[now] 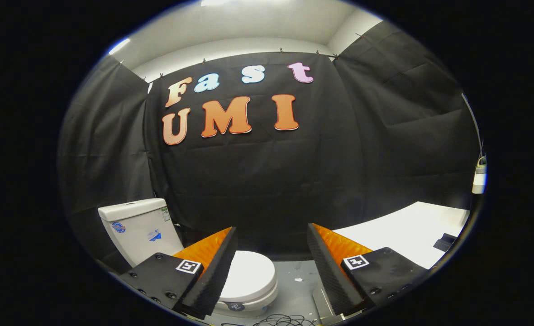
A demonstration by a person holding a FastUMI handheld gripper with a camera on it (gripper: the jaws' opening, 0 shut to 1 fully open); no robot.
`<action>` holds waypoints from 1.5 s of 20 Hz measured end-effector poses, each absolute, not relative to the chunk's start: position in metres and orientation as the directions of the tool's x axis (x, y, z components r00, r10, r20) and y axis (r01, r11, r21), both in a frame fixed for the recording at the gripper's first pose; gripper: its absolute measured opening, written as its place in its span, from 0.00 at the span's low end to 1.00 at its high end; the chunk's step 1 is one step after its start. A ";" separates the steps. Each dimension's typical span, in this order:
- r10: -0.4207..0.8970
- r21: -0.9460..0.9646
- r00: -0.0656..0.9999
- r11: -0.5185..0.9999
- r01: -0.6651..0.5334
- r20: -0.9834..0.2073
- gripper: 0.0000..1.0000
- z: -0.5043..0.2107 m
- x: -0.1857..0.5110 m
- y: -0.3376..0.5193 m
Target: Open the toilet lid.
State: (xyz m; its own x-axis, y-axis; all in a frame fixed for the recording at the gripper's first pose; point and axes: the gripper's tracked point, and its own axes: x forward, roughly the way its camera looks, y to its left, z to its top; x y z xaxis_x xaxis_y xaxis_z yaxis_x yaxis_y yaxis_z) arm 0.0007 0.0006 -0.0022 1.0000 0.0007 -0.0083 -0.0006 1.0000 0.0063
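White, glossy and closed, the lid point(250, 270) lies flat on the toilet bowl point(253, 304), low down and just ahead of the left finger, which hides its near-left part. The tank point(136, 228) stands behind it against the black booth wall. The jaws point(271, 271) are wide apart and empty, above and short of the lid. The lid looks like stiff moulded plastic: light, smooth, probably slippery, and hinged at the tank end, so it should swing up without much force. The best hold seems to be the front lip, farthest from the hinge, with one finger hooked under the edge or both pinching it. A white desk point(412, 228) stands to the right, and cables point(285, 321) lie on the floor point(296, 290) near the bowl.
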 end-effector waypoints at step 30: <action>0.019 0.247 0.998 0.969 -0.004 -0.058 0.98 -0.012 0.021 0.034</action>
